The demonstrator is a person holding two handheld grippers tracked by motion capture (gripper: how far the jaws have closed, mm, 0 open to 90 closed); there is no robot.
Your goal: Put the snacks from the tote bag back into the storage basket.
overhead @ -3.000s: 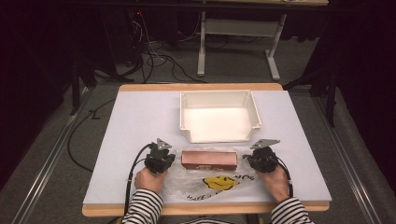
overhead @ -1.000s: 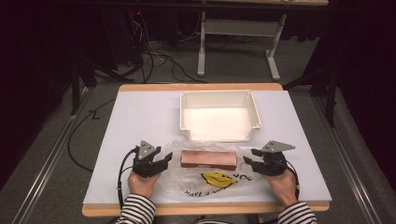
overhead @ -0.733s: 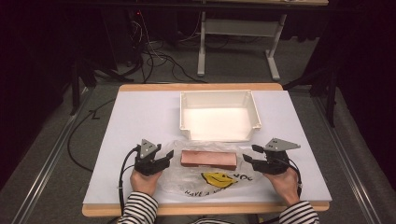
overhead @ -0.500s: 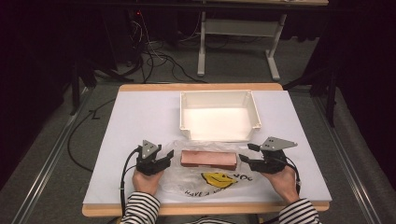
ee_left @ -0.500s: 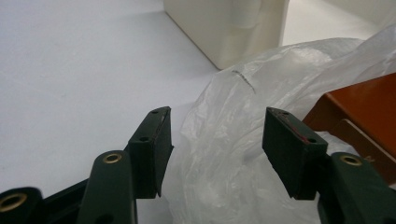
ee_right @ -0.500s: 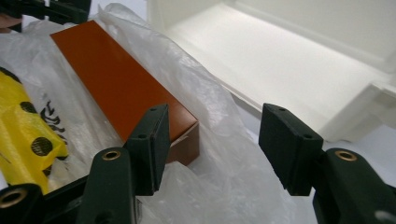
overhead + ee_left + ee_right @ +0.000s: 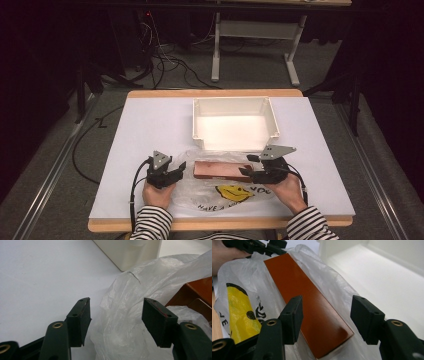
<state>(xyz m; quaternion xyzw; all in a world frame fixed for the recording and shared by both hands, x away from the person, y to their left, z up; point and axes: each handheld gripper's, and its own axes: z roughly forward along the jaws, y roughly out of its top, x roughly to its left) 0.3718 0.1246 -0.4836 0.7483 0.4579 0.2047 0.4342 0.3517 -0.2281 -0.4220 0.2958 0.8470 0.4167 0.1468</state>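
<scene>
Brown rectangular box at 6 o'clock of the white bin, on a thin plastic bag printed with a smiley. Probably rigid, light, smooth-faced; film soft and slippery. Best gripped across the short ends. Left gripper released, straddling film; right gripper released above the box, jaws just widening.

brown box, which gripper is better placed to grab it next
Right. The right gripper has open jaws straddling the brown box's end, while the left gripper faces only the plastic bag.
</scene>
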